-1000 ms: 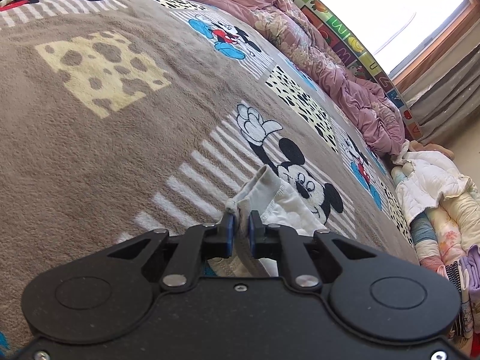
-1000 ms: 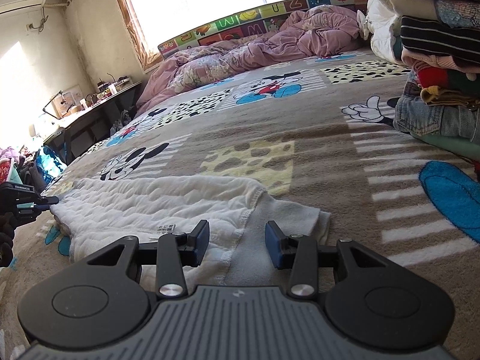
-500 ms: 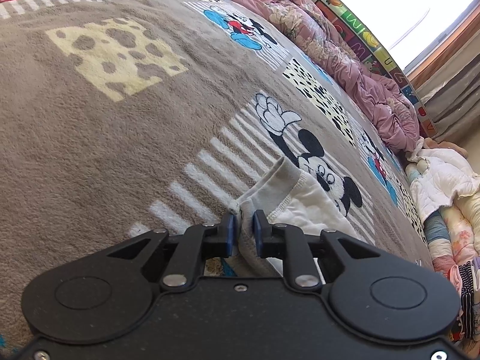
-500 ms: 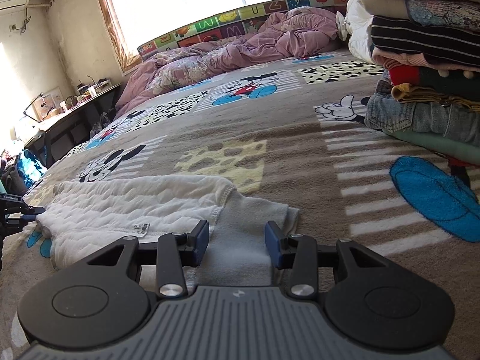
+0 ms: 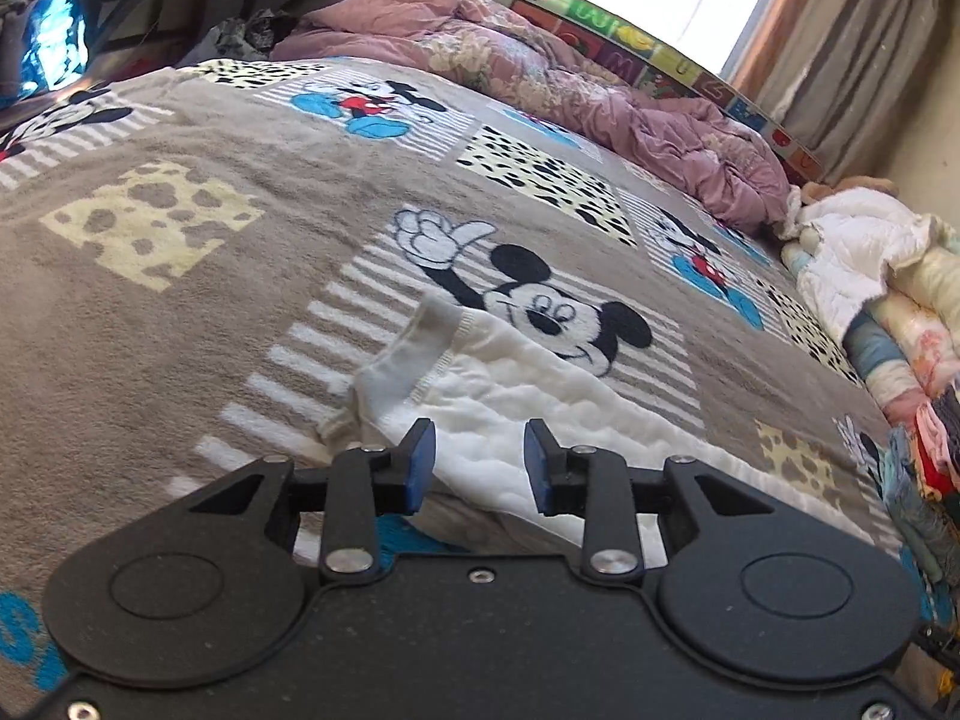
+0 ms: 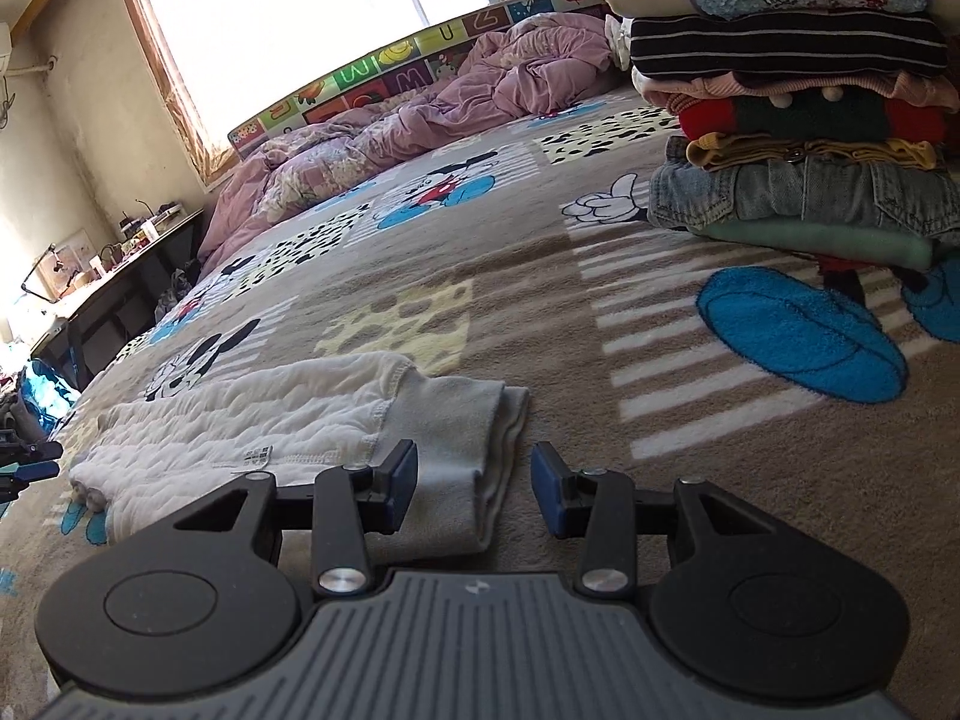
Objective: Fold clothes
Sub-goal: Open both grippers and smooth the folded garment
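A white quilted garment (image 5: 540,402) with grey cuffs lies folded lengthwise on the cartoon-mouse blanket (image 5: 180,312). In the left wrist view my left gripper (image 5: 477,465) hovers just above one end of it; its jaws are opening and the pads press on nothing. The grey cuff (image 5: 408,354) lies slack ahead of the fingers. In the right wrist view the garment (image 6: 240,420) stretches leftward, its grey waistband end (image 6: 468,438) partly between the fingers of my right gripper (image 6: 474,483), which stands open and grips nothing. The left gripper (image 6: 30,468) shows at the far left edge.
A tall stack of folded clothes (image 6: 798,120) stands at the right on the blanket. A crumpled pink duvet (image 6: 390,132) lies along the alphabet-patterned headboard (image 6: 384,69) under the window. A desk (image 6: 120,264) stands left of the bed. More piled clothing (image 5: 870,276) sits at the right in the left wrist view.
My left gripper has let go of the grey cuff, opened, pulled back and rolled; the cuff dropped onto the blanket. The right gripper shifted slightly along the waistband end, still open.
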`<move>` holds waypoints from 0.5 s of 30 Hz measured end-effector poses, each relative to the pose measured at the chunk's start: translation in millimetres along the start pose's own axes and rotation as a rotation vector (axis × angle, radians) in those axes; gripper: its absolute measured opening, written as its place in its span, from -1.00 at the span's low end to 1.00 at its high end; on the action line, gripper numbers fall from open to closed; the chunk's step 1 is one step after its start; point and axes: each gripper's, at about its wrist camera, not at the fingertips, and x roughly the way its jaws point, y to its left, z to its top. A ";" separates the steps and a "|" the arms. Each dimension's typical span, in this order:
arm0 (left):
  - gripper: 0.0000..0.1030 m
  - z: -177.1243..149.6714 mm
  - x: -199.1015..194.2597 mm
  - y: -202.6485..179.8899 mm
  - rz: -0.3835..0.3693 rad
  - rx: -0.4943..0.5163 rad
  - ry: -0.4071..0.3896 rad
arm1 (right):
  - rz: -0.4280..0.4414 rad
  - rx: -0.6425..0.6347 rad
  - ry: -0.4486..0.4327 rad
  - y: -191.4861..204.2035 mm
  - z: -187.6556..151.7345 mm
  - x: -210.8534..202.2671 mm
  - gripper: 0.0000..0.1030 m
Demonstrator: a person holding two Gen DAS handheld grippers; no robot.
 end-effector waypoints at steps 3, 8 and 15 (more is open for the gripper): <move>-0.42 -16.0 6.2 -36.7 -0.071 0.118 0.033 | 0.009 0.014 -0.001 3.6 -4.2 -0.4 -0.14; -0.42 -45.4 23.9 -85.4 -0.144 0.275 0.080 | 0.013 0.056 -0.004 0.0 -7.6 0.1 -0.08; -0.40 -67.2 48.2 -105.3 -0.146 0.299 0.090 | 0.022 0.089 0.003 -6.9 -11.3 2.1 0.01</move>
